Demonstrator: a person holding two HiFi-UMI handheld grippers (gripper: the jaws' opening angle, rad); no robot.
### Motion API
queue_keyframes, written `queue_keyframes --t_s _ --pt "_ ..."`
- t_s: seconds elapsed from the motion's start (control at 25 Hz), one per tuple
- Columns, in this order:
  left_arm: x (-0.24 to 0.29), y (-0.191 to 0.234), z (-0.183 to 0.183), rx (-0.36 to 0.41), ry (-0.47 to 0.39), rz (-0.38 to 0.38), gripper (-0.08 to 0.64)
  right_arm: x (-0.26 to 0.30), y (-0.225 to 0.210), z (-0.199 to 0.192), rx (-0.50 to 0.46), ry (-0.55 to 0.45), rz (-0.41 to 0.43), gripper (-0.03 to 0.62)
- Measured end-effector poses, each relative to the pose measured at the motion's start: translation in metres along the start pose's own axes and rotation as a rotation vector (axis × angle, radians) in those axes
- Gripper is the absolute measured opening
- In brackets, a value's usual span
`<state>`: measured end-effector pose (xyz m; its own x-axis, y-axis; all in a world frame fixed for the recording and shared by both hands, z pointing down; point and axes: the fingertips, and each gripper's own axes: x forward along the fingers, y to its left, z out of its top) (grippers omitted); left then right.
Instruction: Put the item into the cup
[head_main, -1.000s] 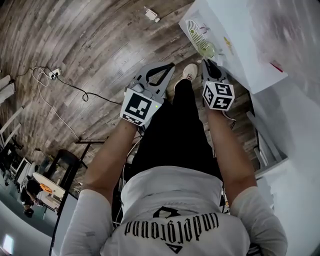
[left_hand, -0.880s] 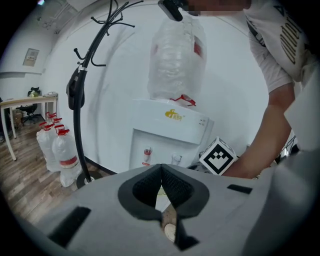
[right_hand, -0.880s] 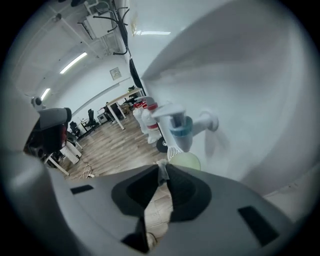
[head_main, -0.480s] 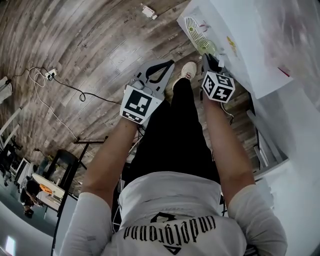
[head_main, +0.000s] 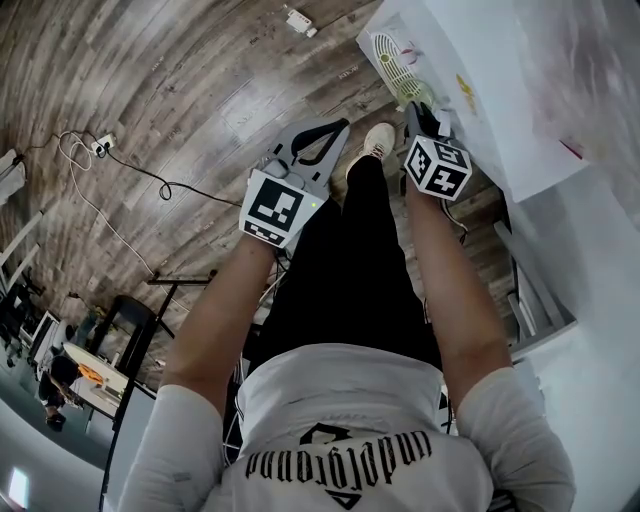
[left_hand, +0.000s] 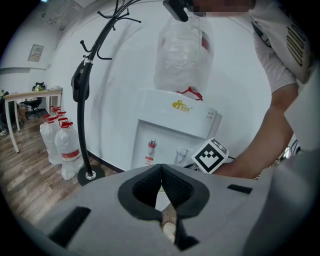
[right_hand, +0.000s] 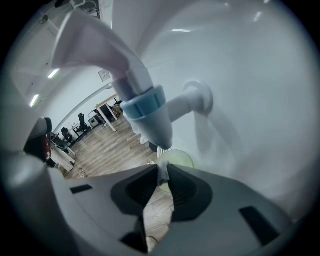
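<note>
A pale green, see-through cup (head_main: 414, 94) sits at the drip tray (head_main: 386, 52) of a white water dispenser (head_main: 480, 70). In the right gripper view the cup (right_hand: 176, 159) is right below the blue tap (right_hand: 150, 116). My right gripper (right_hand: 163, 175) has the cup's thin wall between its pads, and its jaws are opening. In the head view my right gripper (head_main: 424, 112) reaches to the dispenser's front. My left gripper (head_main: 338, 128) hangs over the floor to the left, shut with nothing in it. The left gripper (left_hand: 161, 169) faces the dispenser.
A big water bottle (left_hand: 182, 50) tops the dispenser (left_hand: 172, 125). A black coat stand (left_hand: 86, 100) and several water jugs (left_hand: 59, 142) stand to the left on the wood floor. A cable and power strip (head_main: 105, 145) lie on the floor. The person's leg and shoe (head_main: 378, 143) are between the grippers.
My right gripper has edged forward toward the dispenser with the cup. The left gripper has barely moved.
</note>
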<state>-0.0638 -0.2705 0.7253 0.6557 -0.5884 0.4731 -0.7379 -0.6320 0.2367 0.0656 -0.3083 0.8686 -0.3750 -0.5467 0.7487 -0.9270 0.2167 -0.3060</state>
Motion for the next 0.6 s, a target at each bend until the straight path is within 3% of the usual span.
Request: queue_keyframes --t_s 0.28,0.6 --pt "-0.003 0.003 -0.001 -0.007 0.002 0.011 0.008 0.005 0.001 0.002 0.011 0.01 0.004 0.129" --pt "-0.015 -0.002 0.006 -0.004 -0.008 0.024 0.008 -0.005 0.008 -0.004 0.009 0.037 0.024 0.147"
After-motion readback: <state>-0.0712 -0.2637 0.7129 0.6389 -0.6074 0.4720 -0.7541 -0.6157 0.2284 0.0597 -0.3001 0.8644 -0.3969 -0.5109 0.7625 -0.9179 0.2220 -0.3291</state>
